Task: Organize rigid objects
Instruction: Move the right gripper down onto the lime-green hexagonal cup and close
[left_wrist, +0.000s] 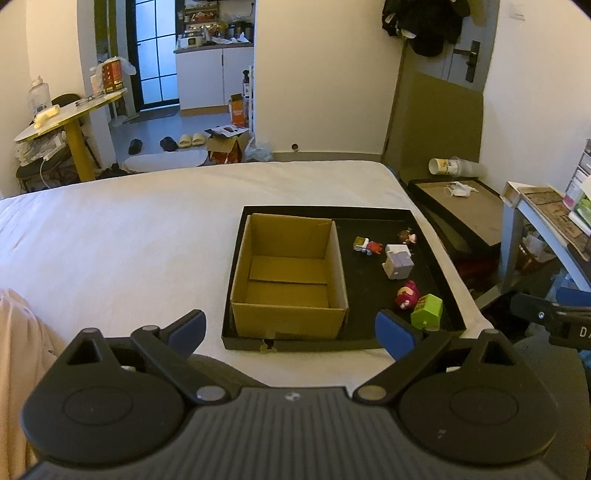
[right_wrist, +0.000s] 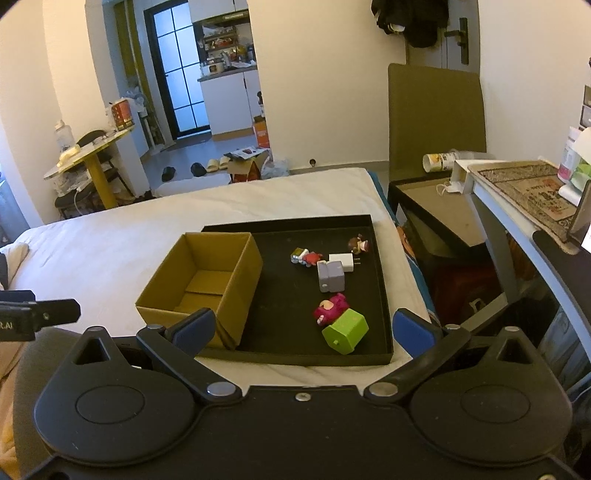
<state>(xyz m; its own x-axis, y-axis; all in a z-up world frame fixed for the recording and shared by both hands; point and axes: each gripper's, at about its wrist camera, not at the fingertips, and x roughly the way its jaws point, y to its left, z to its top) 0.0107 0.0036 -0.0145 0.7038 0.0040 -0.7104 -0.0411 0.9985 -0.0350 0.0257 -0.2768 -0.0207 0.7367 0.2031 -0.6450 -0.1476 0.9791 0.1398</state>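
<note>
A: Lay on the white bedsheet (right_wrist: 110, 221), centre of frame: shallow black rectangular tray (right_wrist: 380, 280), with open, empty brown cardboard box (right_wrist: 207, 291) in its left half.

B: And spread over the tray's right half?

A: Green plastic cube (right_wrist: 345, 330) lower centre, touching pink bear figure (right_wrist: 330, 306); above, grey block (right_wrist: 330, 275) against white plug adapter (right_wrist: 341, 262); further up, red-and-white figure (right_wrist: 306, 257) and brown-haired doll (right_wrist: 358, 244).

B: Handling?

A: Judged light, stiff, slick. Best pinched across the cube's flat opposite faces; rounder figures likelier to slip or roll.

B: Claws?

A: Left gripper (left_wrist: 290, 328) spread wide, empty, low before the tray. Right gripper (right_wrist: 301, 330) likewise wide, holding nothing.
</note>
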